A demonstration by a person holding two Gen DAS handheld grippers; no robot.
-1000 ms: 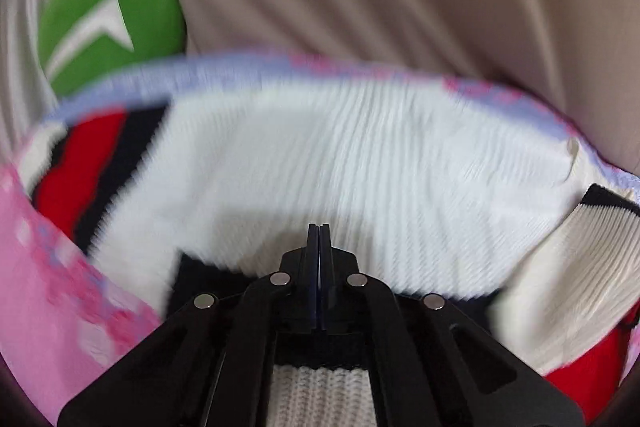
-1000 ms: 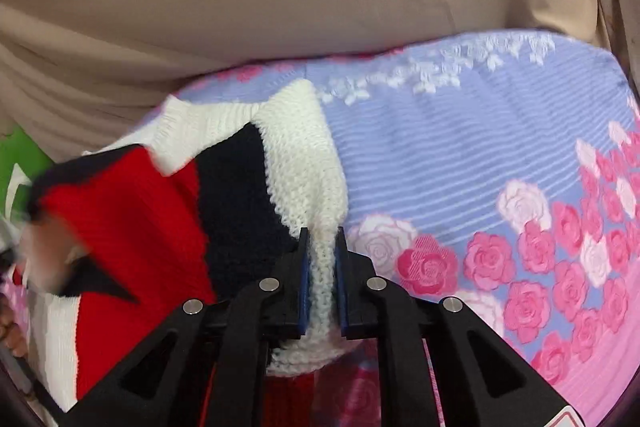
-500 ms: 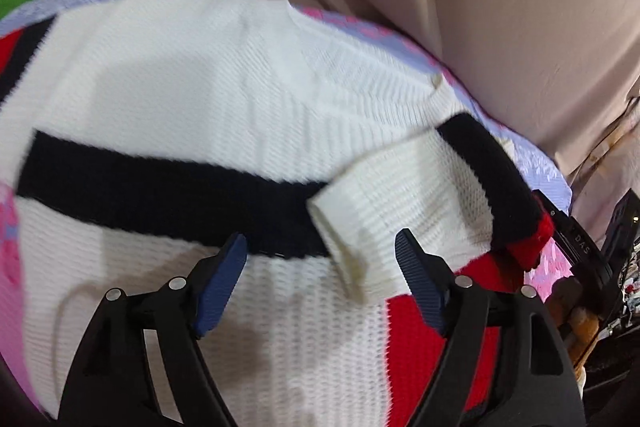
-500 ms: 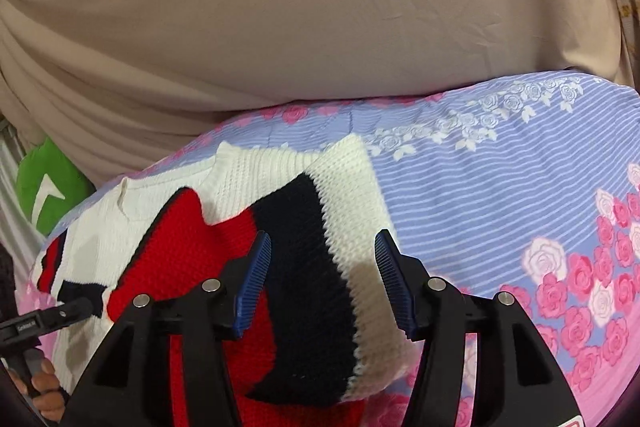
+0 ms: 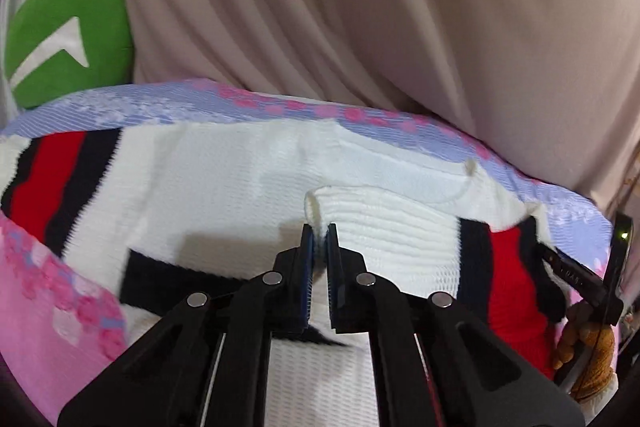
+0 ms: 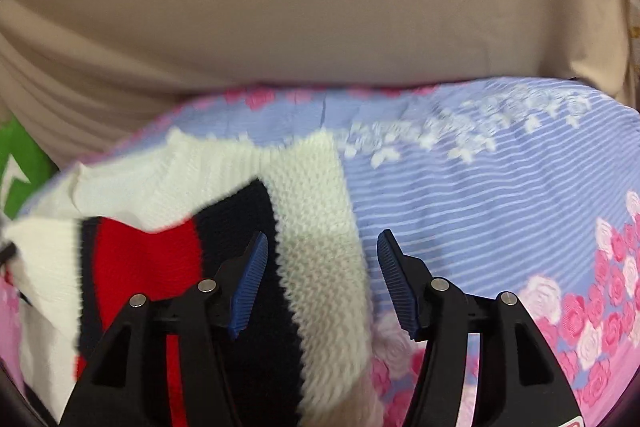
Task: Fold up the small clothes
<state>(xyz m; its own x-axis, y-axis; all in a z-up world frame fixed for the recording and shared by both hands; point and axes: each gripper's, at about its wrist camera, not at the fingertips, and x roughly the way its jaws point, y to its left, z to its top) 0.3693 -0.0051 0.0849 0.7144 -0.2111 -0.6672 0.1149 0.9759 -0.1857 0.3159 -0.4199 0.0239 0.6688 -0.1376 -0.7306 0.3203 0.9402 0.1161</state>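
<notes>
- Pinching hard, the left gripper [image 5: 319, 233] has its blue pads clenched on the white cuff [image 5: 316, 205] of a sleeve, having just snapped closed on it.
- It points forward and down over the sweater [image 5: 224, 187], black frame fanning out from 6 o'clock in the left view.
- That sweater, white knit with black and red bands, lies spread on the floral sheet [image 6: 500, 187]; the pinched sleeve is folded in across its chest.
- Over at 3 o'clock in the left view, a hand [image 5: 588, 359] holds the other tool by its handle, next to the red band.
- Now the right gripper [image 6: 322, 251]: jaws parted, pads clear of the cloth, though they have just been closing in.
- Between them runs the sweater's other sleeve [image 6: 320, 227], white knit edged with black, untouched on either side.
- This gripper also tilts downward, its frame rising from 6 o'clock.
- Up at 10 o'clock in the left view sits a green cushion [image 5: 68, 39] with a white arrow mark.
- Beige cloth [image 6: 320, 7] fills 12 o'clock.
- Small lettering on the other tool's bar, too blurred to read.
</notes>
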